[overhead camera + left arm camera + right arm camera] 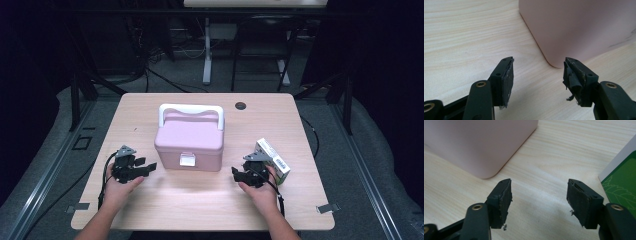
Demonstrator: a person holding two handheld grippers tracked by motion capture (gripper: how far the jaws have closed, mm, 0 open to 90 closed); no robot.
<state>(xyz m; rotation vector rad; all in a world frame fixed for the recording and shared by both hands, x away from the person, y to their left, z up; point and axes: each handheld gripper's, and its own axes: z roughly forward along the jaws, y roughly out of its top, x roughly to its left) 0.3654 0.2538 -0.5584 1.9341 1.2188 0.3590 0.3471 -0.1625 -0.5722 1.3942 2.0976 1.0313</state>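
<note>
One pink box point(189, 141) with a white handle sits at the frame's center. One green-and-white carton point(273, 160) lies at the lower right. Two grippers, left gripper point(142, 166) and right gripper point(239, 175), rest on one table point(200, 200).

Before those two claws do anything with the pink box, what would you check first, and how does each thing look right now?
1. Left gripper open and holding nothing: ok.
2. Right gripper open and holding nothing: ok.
3. Pink box lid down, white latch at the front facing the person: ok; whether the latch is locked, cannot tell.
4. White handle lying toward the back, clear of both grippers: ok.
5. Green and white carton close beside the right gripper, possibly in the way of a sideways move: not ok.
6. Pads: the left gripper's right pad looks frayed, so grip may suffer: not ok.
</note>
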